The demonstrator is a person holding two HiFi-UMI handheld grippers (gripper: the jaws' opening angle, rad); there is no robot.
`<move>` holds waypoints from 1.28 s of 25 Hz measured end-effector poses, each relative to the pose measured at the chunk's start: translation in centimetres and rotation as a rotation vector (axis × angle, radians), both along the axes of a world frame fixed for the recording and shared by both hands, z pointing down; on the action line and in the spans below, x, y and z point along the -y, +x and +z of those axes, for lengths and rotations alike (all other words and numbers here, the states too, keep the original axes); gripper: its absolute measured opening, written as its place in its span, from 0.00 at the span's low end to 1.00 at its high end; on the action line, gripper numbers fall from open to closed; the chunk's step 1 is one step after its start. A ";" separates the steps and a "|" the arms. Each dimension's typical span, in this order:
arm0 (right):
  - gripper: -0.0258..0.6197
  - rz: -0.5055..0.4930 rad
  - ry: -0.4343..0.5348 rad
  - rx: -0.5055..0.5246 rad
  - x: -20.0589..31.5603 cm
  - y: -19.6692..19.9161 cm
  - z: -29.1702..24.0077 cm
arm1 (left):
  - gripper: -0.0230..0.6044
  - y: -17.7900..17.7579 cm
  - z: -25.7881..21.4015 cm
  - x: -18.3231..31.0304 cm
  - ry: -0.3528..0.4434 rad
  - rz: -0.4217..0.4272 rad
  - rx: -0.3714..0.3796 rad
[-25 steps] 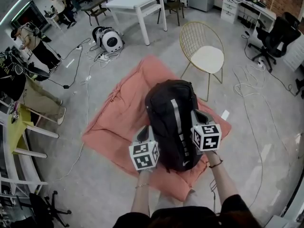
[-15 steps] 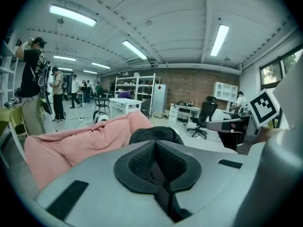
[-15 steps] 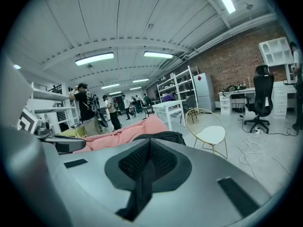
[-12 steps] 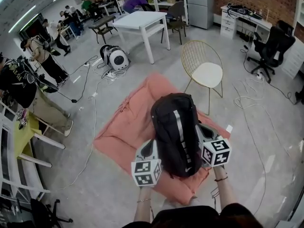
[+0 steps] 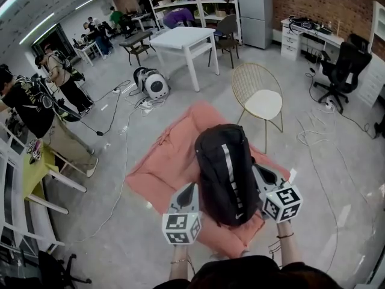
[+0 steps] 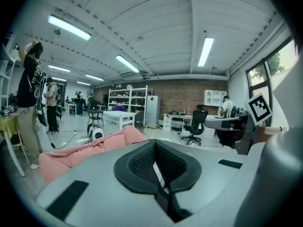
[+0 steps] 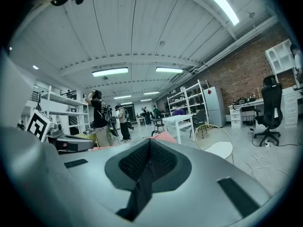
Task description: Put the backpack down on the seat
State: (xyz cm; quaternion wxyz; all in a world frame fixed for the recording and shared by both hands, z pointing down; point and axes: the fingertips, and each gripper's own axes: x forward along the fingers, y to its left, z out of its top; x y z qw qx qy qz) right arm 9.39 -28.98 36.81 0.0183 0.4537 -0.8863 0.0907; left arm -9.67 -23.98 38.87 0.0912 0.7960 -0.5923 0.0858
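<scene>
Backpack (image 5: 225, 173) hangs between left gripper (image 5: 189, 191), right gripper (image 5: 263, 174); both clamped on it.

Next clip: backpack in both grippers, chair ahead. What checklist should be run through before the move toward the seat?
1. Left gripper shut on a backpack strap: ok.
2. Right gripper shut on the other strap: ok.
3. Backpack over the seat: not ok. It hangs above the pink blanket, short of the chair.
4. Seat free of other things: ok.
5. Floor up to the chair safe to cross: cannot tell. Cables lie to the right of it.
</scene>
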 end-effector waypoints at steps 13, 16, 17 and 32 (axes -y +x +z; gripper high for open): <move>0.06 0.035 0.103 0.070 -3.3 3.3 -4.4 | 0.06 -1.5 -3.8 -3.6 0.101 -0.032 -0.019; 0.06 0.047 0.113 0.083 -3.8 4.0 -4.7 | 0.06 -1.9 -4.6 -4.1 0.123 -0.043 -0.011; 0.06 0.049 0.115 0.085 -3.9 4.2 -4.9 | 0.06 -2.0 -4.9 -4.2 0.134 -0.046 -0.010; 0.06 0.038 0.135 0.068 -4.3 5.0 -5.1 | 0.06 -2.0 -5.6 -4.4 0.160 -0.072 0.005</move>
